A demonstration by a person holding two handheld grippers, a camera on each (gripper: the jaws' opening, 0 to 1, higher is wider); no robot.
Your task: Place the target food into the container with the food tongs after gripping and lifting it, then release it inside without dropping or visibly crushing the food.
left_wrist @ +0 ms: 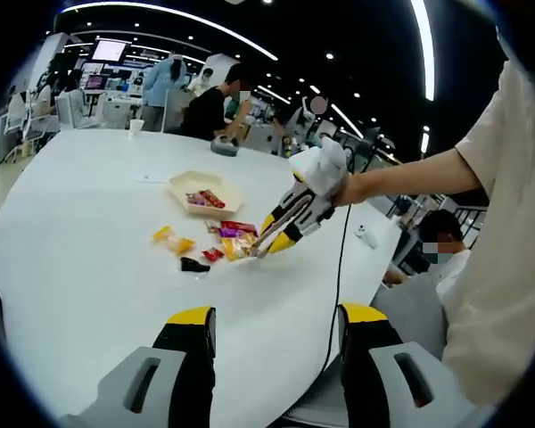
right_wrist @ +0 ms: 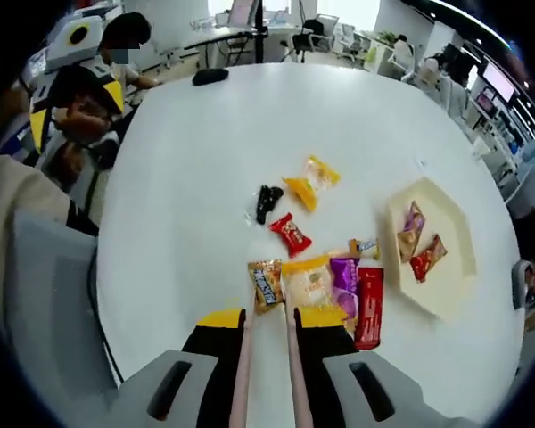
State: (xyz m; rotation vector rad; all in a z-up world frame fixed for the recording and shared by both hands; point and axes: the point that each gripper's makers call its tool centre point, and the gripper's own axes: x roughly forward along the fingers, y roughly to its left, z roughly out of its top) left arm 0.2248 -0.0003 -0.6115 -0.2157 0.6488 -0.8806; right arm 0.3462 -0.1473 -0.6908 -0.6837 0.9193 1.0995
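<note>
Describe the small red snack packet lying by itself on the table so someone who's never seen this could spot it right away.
Start at the round white table and find the cream hexagonal tray, then the cluster of snack packets beside it. The red snack packet lies alone between that cluster and the black packet. It is the only small bright red one; the long red packet is bigger and touches the purple packet.

Right gripper [right_wrist: 267, 325] clamped on tongs [right_wrist: 266, 374]

Right claw [right_wrist: 267, 343] with pink tongs [right_wrist: 266, 374] reaching toward yellow snack packet [right_wrist: 307, 283] on white table [right_wrist: 187, 178], beside cream tray [right_wrist: 455, 267] holding two packets.
</note>
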